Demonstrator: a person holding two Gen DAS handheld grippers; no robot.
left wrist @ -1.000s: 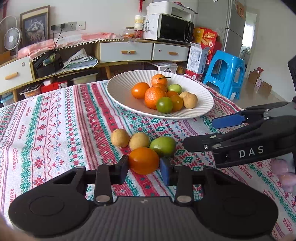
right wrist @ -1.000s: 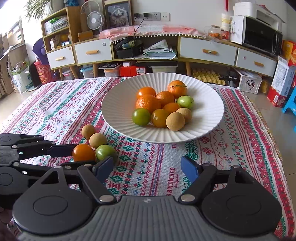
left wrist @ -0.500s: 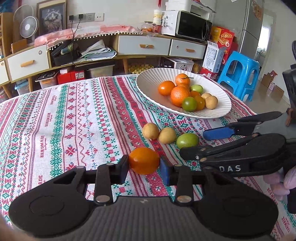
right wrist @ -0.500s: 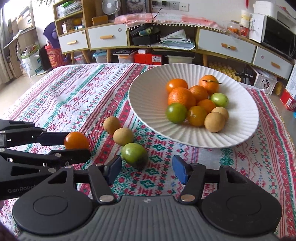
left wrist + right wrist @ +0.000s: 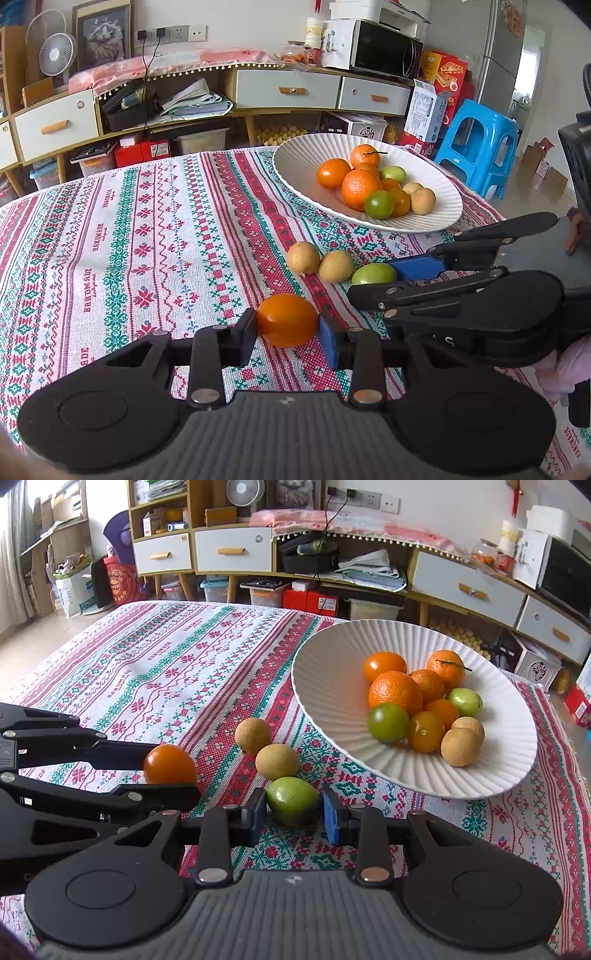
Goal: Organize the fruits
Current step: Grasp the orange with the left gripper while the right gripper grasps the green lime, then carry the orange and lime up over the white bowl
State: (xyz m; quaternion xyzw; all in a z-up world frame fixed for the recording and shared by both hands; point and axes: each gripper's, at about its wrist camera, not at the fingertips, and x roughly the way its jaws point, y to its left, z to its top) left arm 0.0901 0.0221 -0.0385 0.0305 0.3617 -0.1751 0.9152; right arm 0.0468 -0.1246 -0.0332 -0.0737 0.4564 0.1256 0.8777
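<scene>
On the patterned tablecloth (image 5: 155,236), the left gripper (image 5: 287,328) clamps an orange fruit (image 5: 287,319), while the right gripper (image 5: 293,814) has just been closing, its pads now against a green fruit (image 5: 293,800). Only the left wrist view shows the blue stool (image 5: 476,144); only the right shows the shelves (image 5: 162,513). Two tan fruits (image 5: 277,761) lie between the grippers and the white plate (image 5: 332,657) of fruit.

Woven cloth tablecloth (image 5: 147,240); glossy ribbed plate (image 5: 332,672); smooth shiny orange fruit (image 5: 287,319)
</scene>
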